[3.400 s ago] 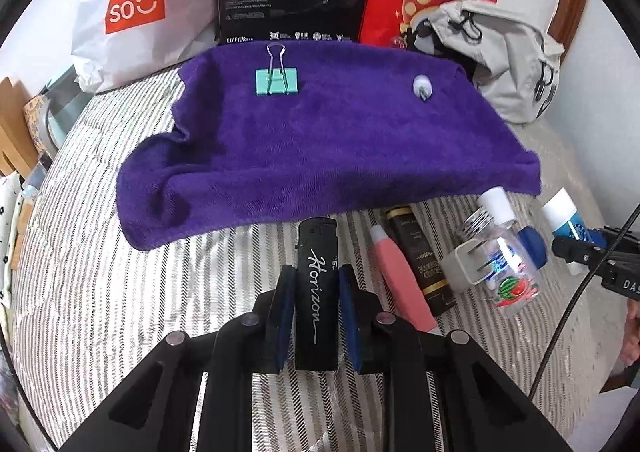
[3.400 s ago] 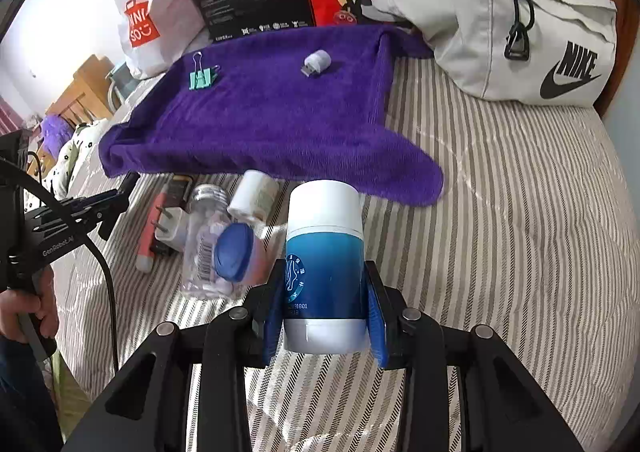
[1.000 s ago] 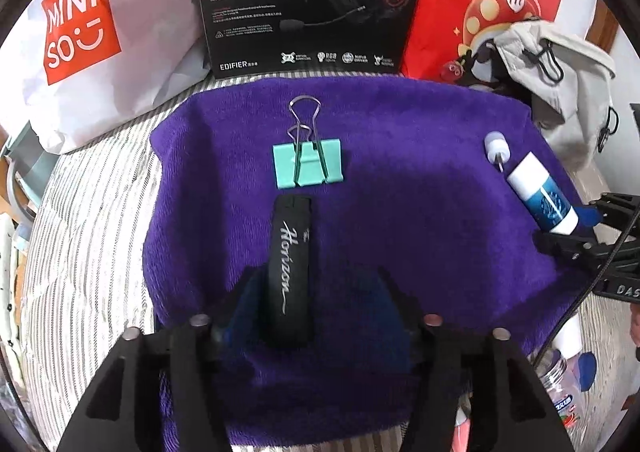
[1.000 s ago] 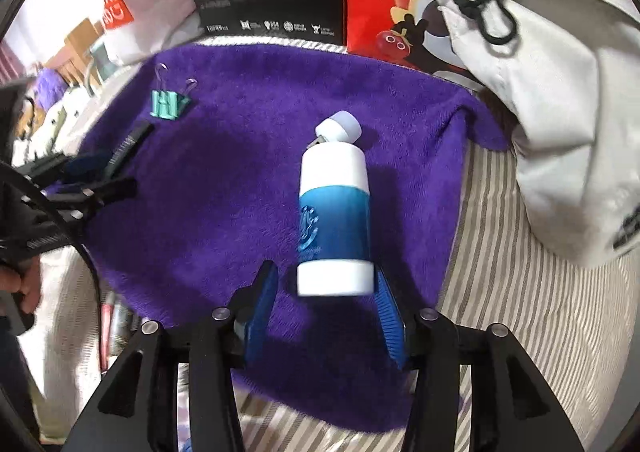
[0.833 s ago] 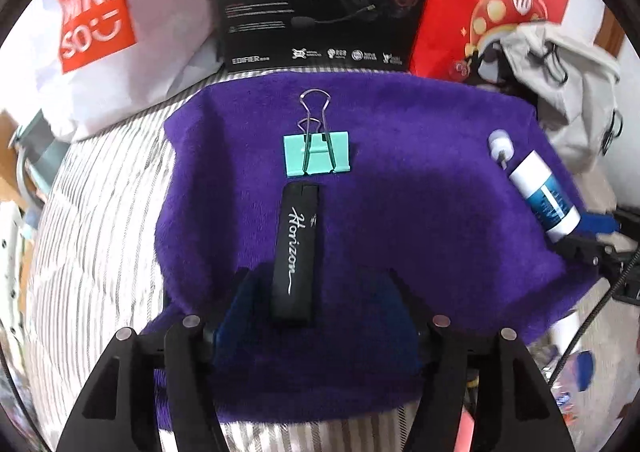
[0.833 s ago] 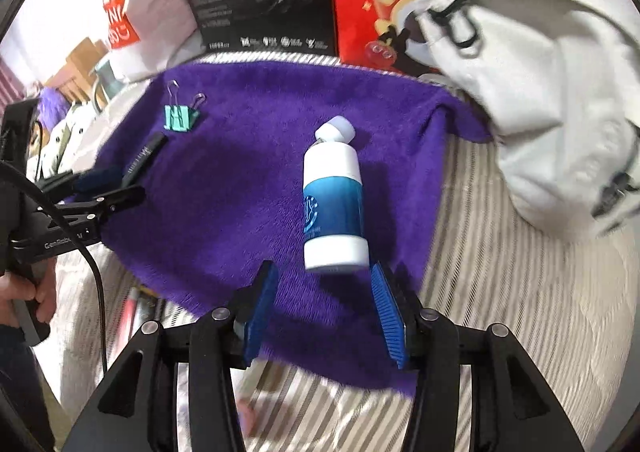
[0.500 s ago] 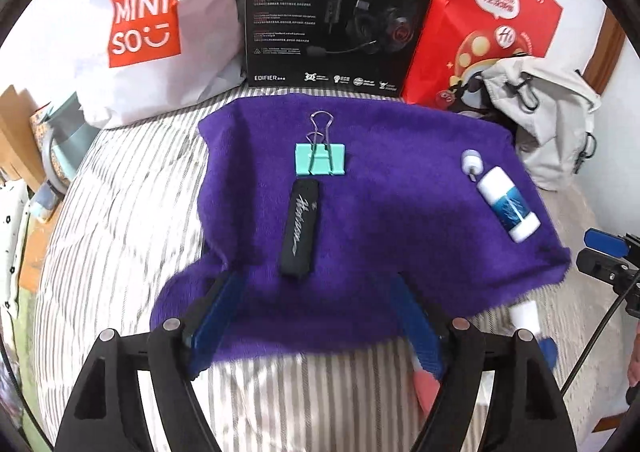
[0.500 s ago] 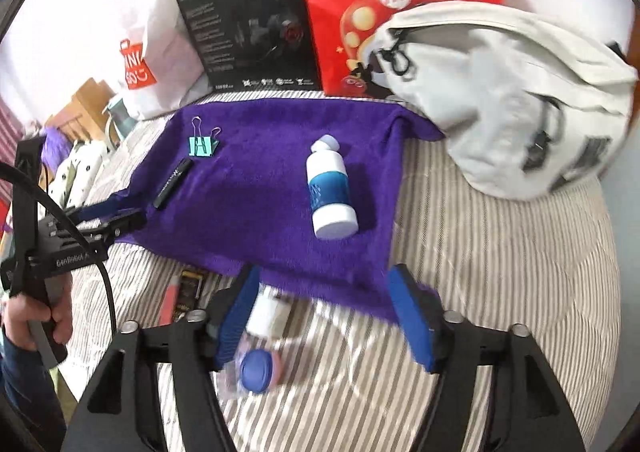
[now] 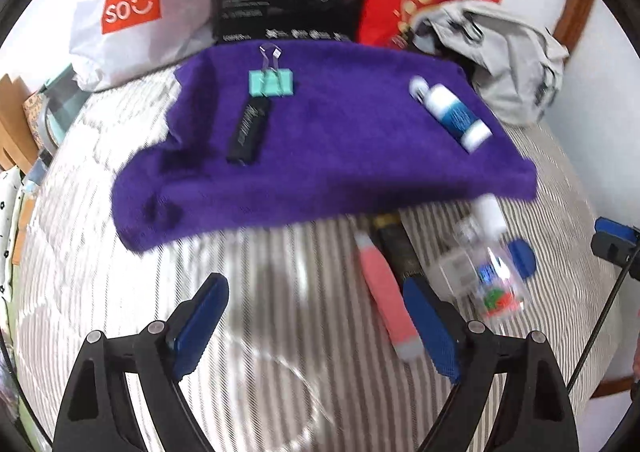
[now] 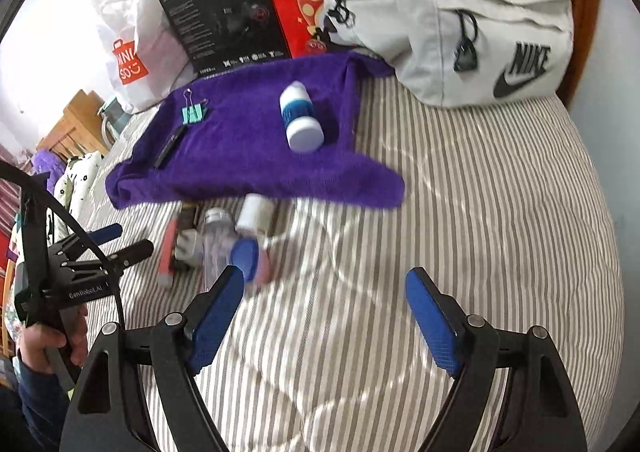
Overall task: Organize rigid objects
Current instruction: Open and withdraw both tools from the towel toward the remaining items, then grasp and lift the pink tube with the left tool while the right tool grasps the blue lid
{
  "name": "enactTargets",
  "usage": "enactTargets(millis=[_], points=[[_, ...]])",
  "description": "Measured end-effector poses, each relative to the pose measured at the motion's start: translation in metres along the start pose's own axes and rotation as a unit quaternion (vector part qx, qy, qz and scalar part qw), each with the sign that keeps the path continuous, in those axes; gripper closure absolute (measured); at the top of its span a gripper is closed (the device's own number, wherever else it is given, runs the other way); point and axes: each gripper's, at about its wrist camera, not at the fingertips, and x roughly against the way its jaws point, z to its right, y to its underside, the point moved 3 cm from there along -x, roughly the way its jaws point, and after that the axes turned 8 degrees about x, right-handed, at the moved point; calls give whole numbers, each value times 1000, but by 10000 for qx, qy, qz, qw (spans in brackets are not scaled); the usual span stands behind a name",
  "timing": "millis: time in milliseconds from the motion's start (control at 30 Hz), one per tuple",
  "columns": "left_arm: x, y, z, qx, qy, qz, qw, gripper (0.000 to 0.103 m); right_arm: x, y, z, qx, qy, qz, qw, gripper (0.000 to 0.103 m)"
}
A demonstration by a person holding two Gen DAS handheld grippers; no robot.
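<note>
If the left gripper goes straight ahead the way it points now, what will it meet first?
Probably the near edge of the purple towel. The open left gripper has only bare striped bedding before it. The pink tube lies just right of that line, though depth is unclear.

Both pictures are bright with soft daylight and only faint shadows. The left one is smeared and blurry. Edges bend round and go dark.

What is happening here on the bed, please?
A person is sorting small items onto a purple towel. Both hand-held grippers, left and right, are open and empty. A binder clip, a black lighter and a blue-and-white bottle lie on the towel. A pink tube and a clear bottle wait on the striped sheet.
</note>
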Motion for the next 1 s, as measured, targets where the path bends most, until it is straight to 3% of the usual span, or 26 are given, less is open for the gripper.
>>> enactTargets(millis=[133,267,400,500,733,767,867,933,1000], points=[[-5,18,15,-187,60,-138,9997,14,-2,10,-3,-30,-74,-97,9999,20],[-12,28,20,-468,-251,-203,9984,14,-2,14,-9,49,-120,-122,9998,20],[-13,28,4,-157,-103,-191,9996,11,-5,16,-14,117,-138,-180,9997,20],[-10,25,-8,-9,-189,-115,9998,12,-10,17,-16,137,-152,-227,9995,20],[-20,17,-3,-150,-70,-43,9999,16,-21,17,-20,158,-180,-345,9991,20],[-22,16,0,-207,-83,-24,9997,18,-23,16,-21,171,-170,-370,9990,20],[-24,10,7,-351,-192,86,9992,38,-28,14,-22,182,-156,-422,9988,20],[-26,7,11,-444,-279,100,9986,44,-30,12,-22,187,-160,-443,9987,20],[-26,4,14,-496,-206,122,9985,66,-31,10,-24,205,-196,-405,9988,20]])
